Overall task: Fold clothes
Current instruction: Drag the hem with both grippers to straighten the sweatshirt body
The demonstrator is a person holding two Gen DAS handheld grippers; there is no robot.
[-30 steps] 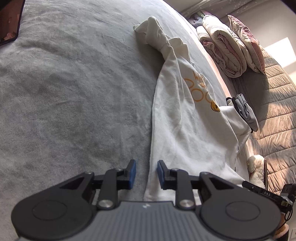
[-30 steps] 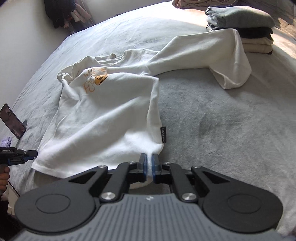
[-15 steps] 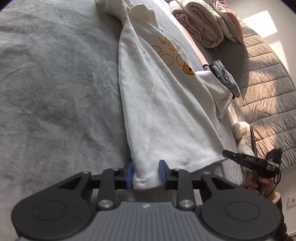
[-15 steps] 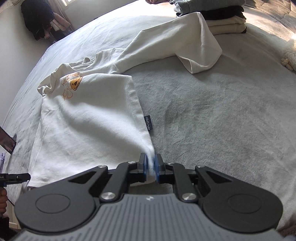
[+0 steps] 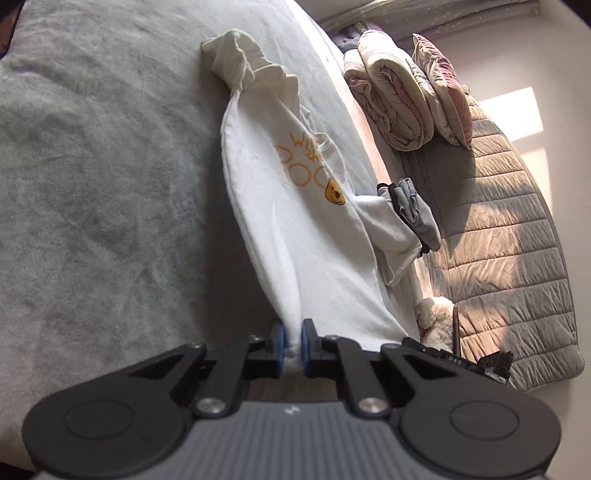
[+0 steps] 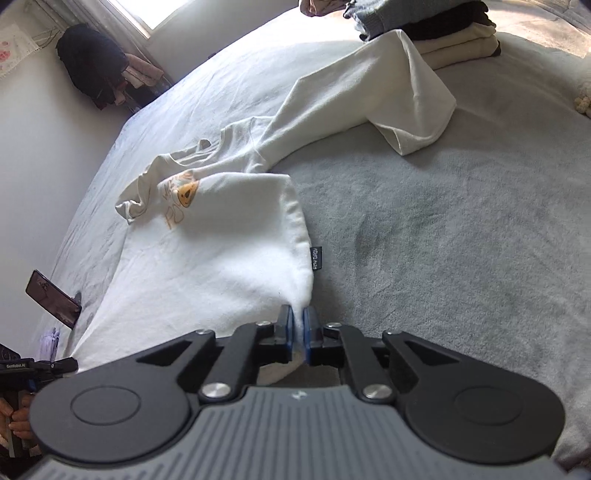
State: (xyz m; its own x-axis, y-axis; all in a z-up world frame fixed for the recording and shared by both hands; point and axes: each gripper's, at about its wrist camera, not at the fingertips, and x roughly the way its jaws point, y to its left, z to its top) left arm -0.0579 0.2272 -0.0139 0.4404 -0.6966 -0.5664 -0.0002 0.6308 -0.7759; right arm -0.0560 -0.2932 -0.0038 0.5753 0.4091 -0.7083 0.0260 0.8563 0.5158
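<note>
A white sweatshirt [image 5: 317, 236] with orange lettering and a yellow smiley face [image 5: 335, 194] lies on a grey bed [image 5: 92, 177]. At upper right, a grey quilted blanket [image 5: 517, 258] and pink-and-cream rolled bedding [image 5: 395, 107]. Tool pads [image 5: 279, 341] are blue.

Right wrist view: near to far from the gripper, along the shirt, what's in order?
Right gripper shut on the shirt hem → side label → orange print → collar → long sleeve → folded stack.
</note>
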